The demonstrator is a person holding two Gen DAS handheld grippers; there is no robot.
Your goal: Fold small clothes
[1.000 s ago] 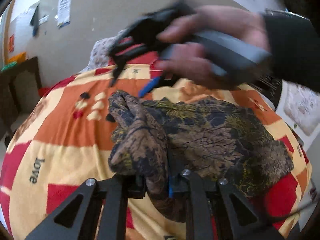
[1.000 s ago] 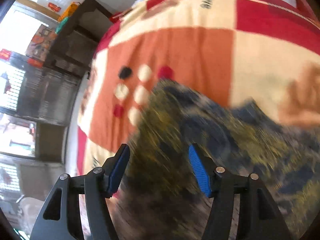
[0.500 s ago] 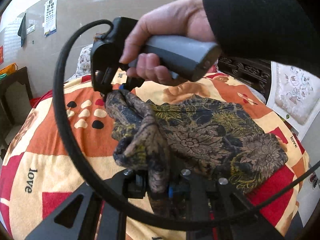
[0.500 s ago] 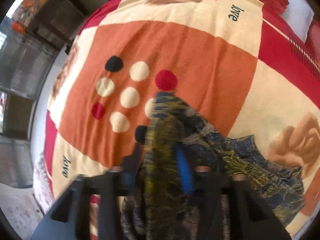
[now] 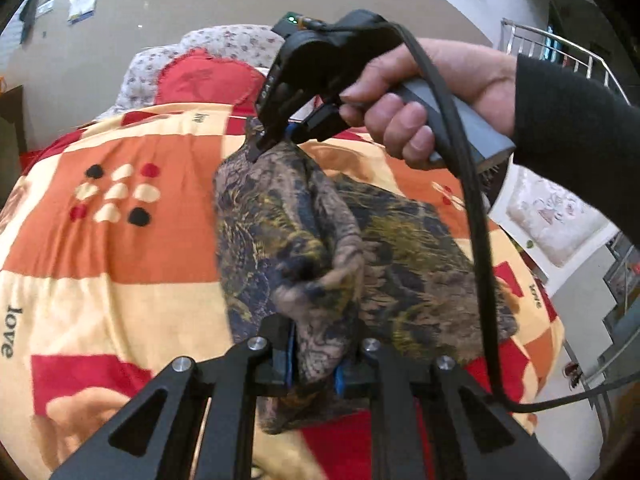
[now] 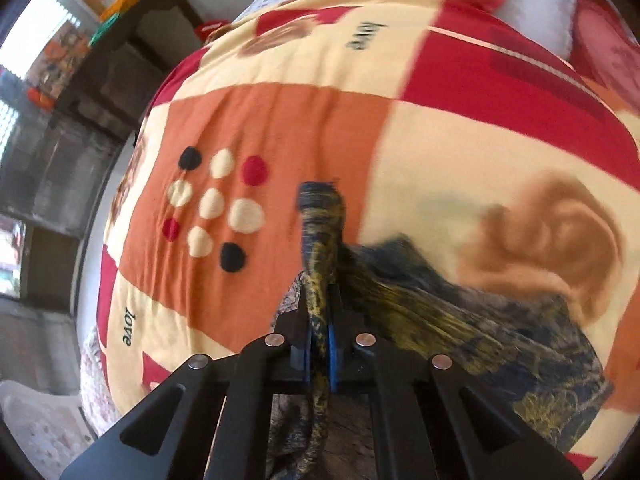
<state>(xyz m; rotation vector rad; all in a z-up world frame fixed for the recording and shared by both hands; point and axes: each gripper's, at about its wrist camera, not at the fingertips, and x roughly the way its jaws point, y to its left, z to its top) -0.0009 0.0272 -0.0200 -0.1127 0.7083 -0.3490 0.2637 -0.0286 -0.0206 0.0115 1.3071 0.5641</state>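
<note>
Since a second ago, the right gripper (image 5: pixel 276 138) has been carried over to the far corner of the patterned garment (image 5: pixel 280 224) and its jaws, then spread wide over the cloth, have been brought together on a gathered ridge of fabric. Seen from the right wrist view, the blue pads (image 6: pixel 332 348) are pressed onto a thin twist of the fabric (image 6: pixel 320 248). The left gripper (image 5: pixel 314 360) is clamped on the near edge of the same garment, a bunch of cloth being pinched between its pads.

The garment is spread on the orange, red and cream blanket (image 5: pixel 120 248), most of it lying flat to the right of the two tools. Its lifted edge is stretched between the two grips, running from near to far across the bed. The coming move is judged to turn on this line: the held edge would be swung rightward over the flat part, both hands being kept level so the fold lands square.
</note>
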